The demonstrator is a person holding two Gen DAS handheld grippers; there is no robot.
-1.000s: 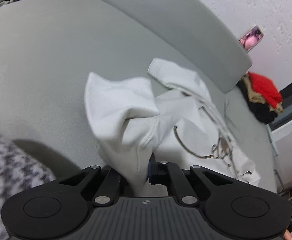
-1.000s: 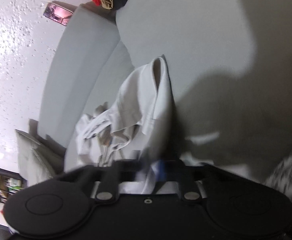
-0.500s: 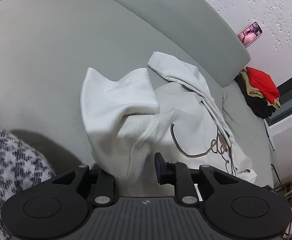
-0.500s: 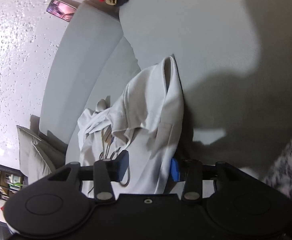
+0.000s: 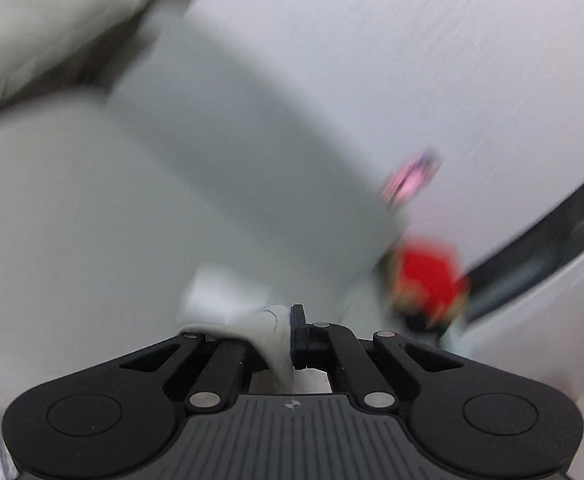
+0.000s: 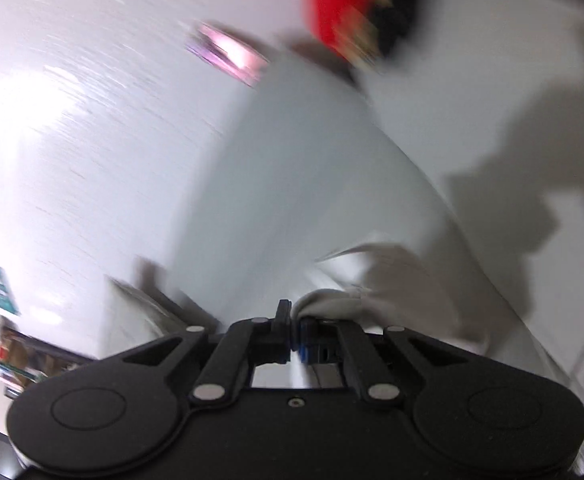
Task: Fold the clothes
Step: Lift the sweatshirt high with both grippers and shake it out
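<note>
Overall blurred: grey sofa (image 5: 91, 220), white wall (image 5: 432, 60); left gripper (image 5: 269, 330), right gripper (image 6: 296, 330) both pinching white garment (image 6: 388, 280)

Ahead lies broad bare sofa seat (image 5: 71, 216), open to pass. The backrest (image 5: 251, 152) walls off the far side; a red-topped clothes pile (image 5: 428, 280) blocks its right end.

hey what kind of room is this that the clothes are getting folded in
Probably a living room at home. A grey sofa with a long back cushion fills both views, a pile of clothes sits at its far end, and what looks like shelves stands by the white wall. Both views are blurred.
</note>
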